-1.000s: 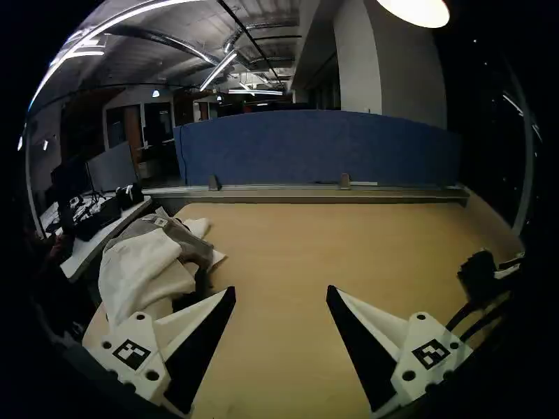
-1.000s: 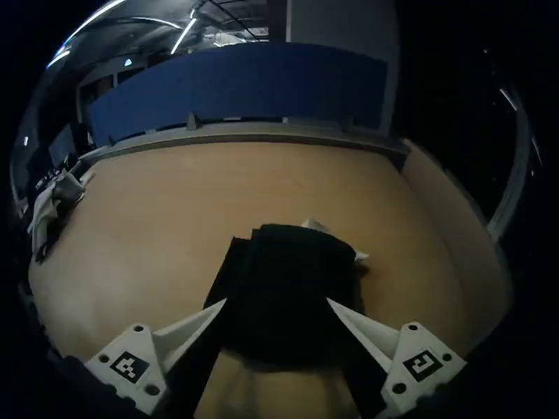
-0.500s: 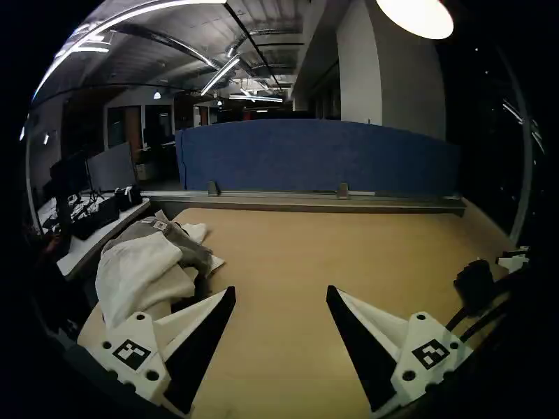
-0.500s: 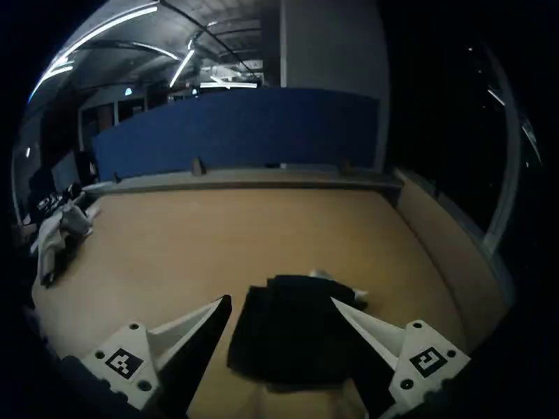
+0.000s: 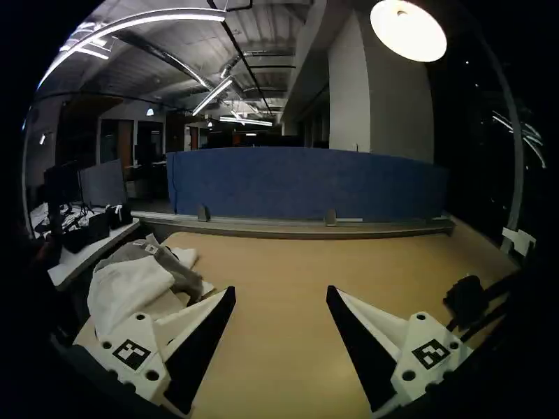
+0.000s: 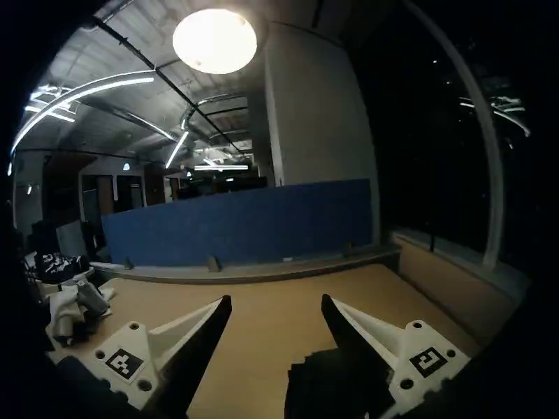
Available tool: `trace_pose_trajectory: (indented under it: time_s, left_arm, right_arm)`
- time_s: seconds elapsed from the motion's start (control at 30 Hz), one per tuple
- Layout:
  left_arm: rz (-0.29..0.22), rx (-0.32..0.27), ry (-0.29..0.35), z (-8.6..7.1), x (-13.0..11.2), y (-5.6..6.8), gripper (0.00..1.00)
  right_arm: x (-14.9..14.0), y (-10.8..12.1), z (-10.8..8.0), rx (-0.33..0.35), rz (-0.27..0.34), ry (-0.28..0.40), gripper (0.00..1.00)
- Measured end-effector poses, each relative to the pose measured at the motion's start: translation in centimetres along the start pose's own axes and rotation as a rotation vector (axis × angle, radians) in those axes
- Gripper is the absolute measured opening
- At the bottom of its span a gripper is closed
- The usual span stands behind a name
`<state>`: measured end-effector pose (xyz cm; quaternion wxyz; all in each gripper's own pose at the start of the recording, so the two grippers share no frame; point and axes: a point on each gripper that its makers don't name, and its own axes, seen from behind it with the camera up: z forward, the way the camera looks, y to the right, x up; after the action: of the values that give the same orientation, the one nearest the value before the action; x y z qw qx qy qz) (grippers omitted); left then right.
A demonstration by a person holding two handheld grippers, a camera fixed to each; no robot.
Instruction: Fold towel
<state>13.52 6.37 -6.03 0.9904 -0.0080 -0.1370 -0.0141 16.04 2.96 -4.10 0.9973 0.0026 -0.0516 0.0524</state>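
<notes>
The left gripper (image 5: 279, 293) stood released, its two white fingers spread wide with nothing between them but the bare top of the wooden desk (image 5: 314, 262). Just beyond its left finger, at the desk's left edge, lay a loose pile of pale cloths (image 5: 136, 283), white over grey, crumpled and unfolded. Far to the right, near the desk's edge, sat a black object with cables (image 5: 465, 297), too dark to identify. A blue partition (image 5: 307, 185) closed off the back of the desk, with a neighbouring desk (image 5: 87, 241) carrying dark equipment to the left and a round ceiling lamp (image 5: 409, 28) glowing above. The right gripper (image 6: 276, 304) was likewise released, fingers apart and gripping nothing, and was tilted up toward the room. The dark folded towel (image 6: 321, 384) lay flat on the desk low between its fingers, close against the right one; whether that finger touched it could not be told. In the right gripper view the pale cloths showed small at the far left, well apart from the towel.
</notes>
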Motion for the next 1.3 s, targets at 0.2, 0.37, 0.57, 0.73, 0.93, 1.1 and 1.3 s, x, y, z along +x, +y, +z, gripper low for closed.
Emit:
trace_pose_trajectory:
  time_s: [0.2, 0.37, 0.57, 0.73, 0.93, 1.1, 1.3]
  left_arm:
    - [-0.014, -0.025, 0.087, -0.3, 2.7, -0.1, 0.97]
    - [-0.01, -0.037, 0.121, -0.4, 3.7, -0.1, 0.97]
    - [0.0, -0.035, 0.143, -0.5, 4.0, -0.5, 0.97]
    - [0.014, -0.032, 0.176, -0.5, 4.5, -1.0, 0.97]
    - [0.04, -0.026, 0.229, -0.4, 5.3, -1.6, 0.97]
    - [0.065, -0.022, 0.248, 0.0, 5.4, -1.9, 0.97]
    - [0.061, -0.017, 0.273, 0.7, 5.2, -2.7, 0.97]
  right_arm:
    - [1.5, -2.5, -0.5, -0.011, -0.052, 0.041, 1.0]
    - [1.5, -4.0, -0.8, 0.009, -0.077, 0.042, 1.0]
    - [1.3, -4.5, -1.2, 0.006, -0.082, 0.037, 1.0]
    - [1.4, -5.1, -1.3, 0.005, -0.098, 0.03, 1.0]
    - [1.4, -6.1, -1.1, 0.013, -0.115, 0.005, 1.0]
    - [0.9, -6.7, -1.1, 0.02, -0.097, -0.042, 1.0]
    - [1.4, -6.9, -1.2, 0.001, -0.082, -0.056, 1.0]
